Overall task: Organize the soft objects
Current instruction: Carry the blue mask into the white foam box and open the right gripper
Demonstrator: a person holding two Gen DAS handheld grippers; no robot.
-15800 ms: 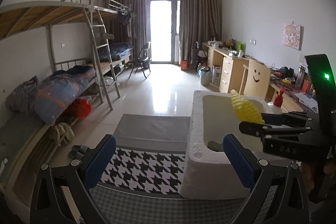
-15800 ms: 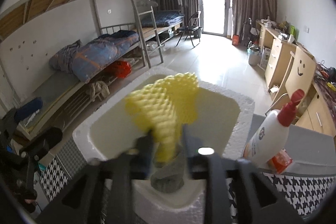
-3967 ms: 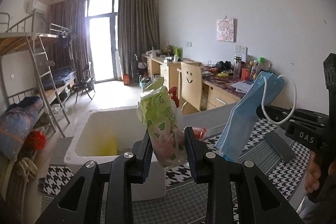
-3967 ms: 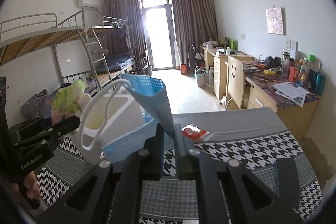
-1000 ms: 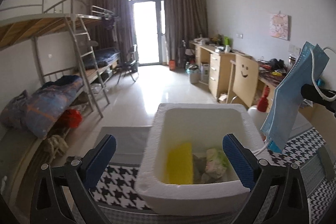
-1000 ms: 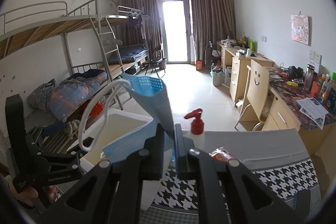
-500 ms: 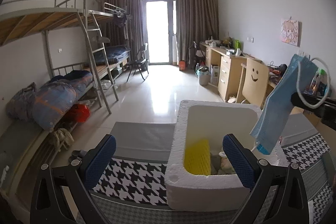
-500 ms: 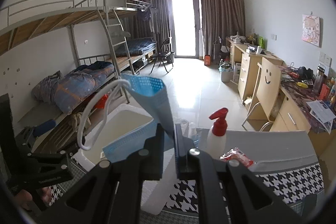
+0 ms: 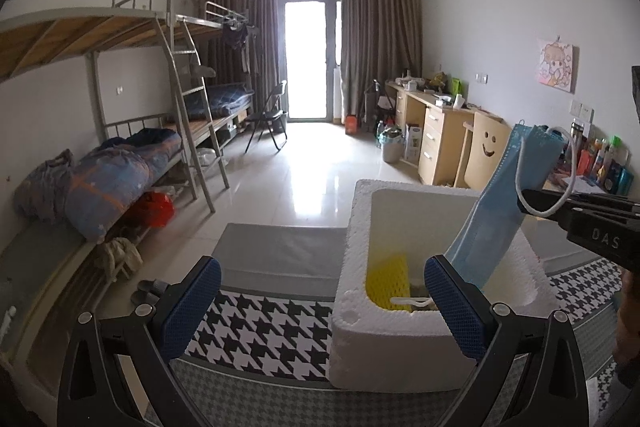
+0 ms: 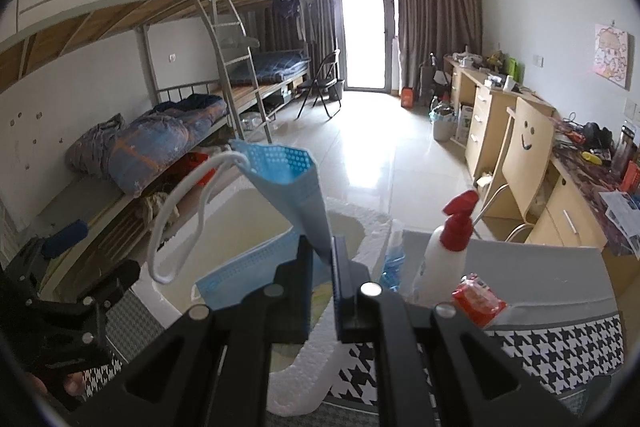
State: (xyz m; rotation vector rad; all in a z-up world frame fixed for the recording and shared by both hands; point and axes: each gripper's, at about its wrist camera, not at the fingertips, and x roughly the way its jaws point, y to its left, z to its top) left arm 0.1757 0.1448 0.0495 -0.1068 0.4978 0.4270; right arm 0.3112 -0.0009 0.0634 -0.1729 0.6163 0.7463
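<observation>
Right gripper [image 10: 322, 259] pinches face mask [image 10: 288, 187] above foam box [image 9: 360, 327] — left gripper [image 9: 320, 303] spread.

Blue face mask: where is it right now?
The blue pleated face mask is pinched in the right claw, hanging over the white foam box, right of the left-wrist view.

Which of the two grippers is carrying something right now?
The right gripper, shut on the blue face mask above the foam box. The left gripper is open and empty.

foam box [image 9: 352, 319] open-topped, blue mask [image 9: 492, 223] hanging over it, spray bottle [image 10: 444, 259] just beside
</observation>
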